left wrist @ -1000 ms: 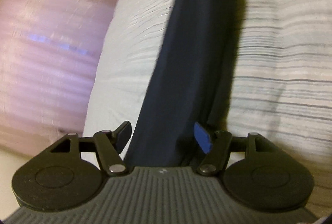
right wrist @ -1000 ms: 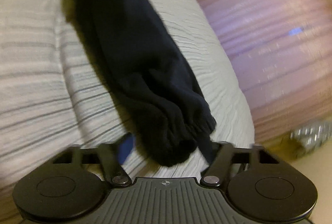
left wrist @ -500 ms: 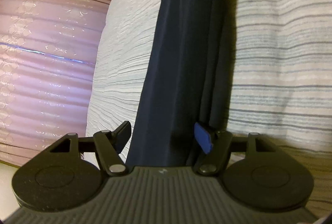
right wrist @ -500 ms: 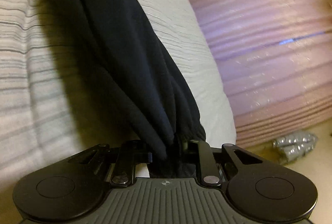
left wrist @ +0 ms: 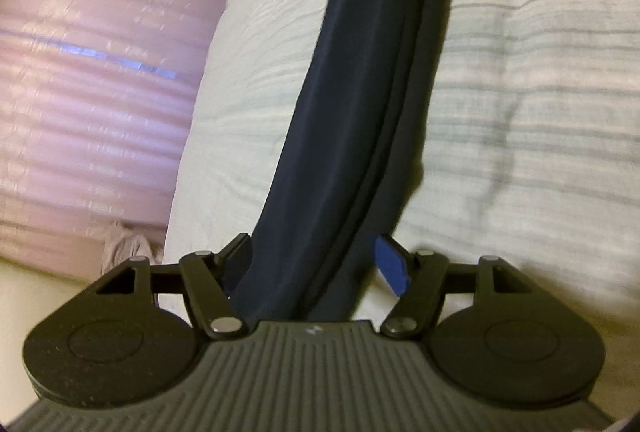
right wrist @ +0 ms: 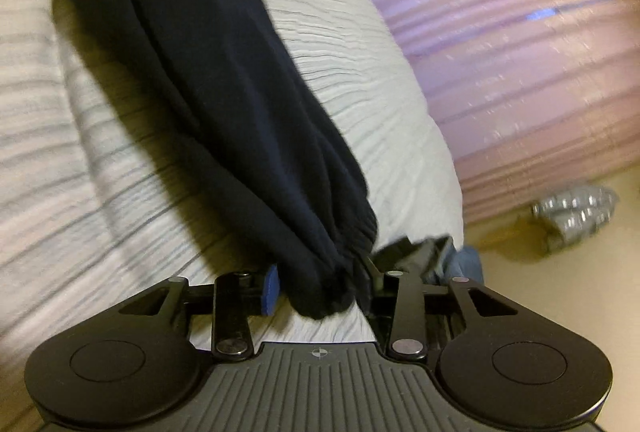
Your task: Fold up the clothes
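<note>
A dark navy garment point(left wrist: 360, 104) lies stretched along a light striped bed cover point(left wrist: 520, 92). In the left wrist view its smooth end runs between the fingers of my left gripper point(left wrist: 316, 264), whose jaws stand wide apart. In the right wrist view the garment's gathered elastic cuff point(right wrist: 320, 272) lies between the fingers of my right gripper point(right wrist: 320, 284). Those jaws are partly open, with the blue pad point(right wrist: 271, 290) at the left of the cuff. The cuff rests on the cover.
A pink ribbed bedspread point(left wrist: 88, 92) hangs beside the striped cover and also shows in the right wrist view point(right wrist: 520, 52). A silvery crumpled object point(right wrist: 572, 216) lies on the beige floor. A pinkish cloth point(left wrist: 124, 248) lies near the bed edge.
My right gripper was shut on the cuff half a second ago; its jaws have opened and the cuff has dropped onto the cover. My left gripper stays open.
</note>
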`<action>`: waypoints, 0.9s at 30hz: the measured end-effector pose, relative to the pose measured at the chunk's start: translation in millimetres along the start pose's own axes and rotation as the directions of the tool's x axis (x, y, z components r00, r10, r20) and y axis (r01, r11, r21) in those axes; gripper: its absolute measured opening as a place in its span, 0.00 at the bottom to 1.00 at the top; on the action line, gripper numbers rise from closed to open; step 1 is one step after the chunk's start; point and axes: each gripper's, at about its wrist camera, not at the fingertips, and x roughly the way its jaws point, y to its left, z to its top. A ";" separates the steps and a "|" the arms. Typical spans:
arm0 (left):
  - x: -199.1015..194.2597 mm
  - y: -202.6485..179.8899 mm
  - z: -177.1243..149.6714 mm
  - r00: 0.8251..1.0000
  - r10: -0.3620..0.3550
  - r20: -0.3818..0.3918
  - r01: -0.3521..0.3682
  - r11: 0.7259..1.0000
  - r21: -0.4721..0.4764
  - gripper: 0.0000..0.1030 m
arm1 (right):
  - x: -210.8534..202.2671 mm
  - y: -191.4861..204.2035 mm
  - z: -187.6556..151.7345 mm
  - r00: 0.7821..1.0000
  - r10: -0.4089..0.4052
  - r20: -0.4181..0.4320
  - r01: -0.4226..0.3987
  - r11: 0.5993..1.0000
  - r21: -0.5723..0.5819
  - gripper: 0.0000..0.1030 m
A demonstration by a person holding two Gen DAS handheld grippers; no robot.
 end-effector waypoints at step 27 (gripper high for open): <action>-40.5 127.2 -48.3 0.906 -0.246 -0.345 0.112 0.924 -0.365 0.63 | -81.8 -64.8 259.2 0.803 0.521 0.289 -0.589 0.770 0.247 0.80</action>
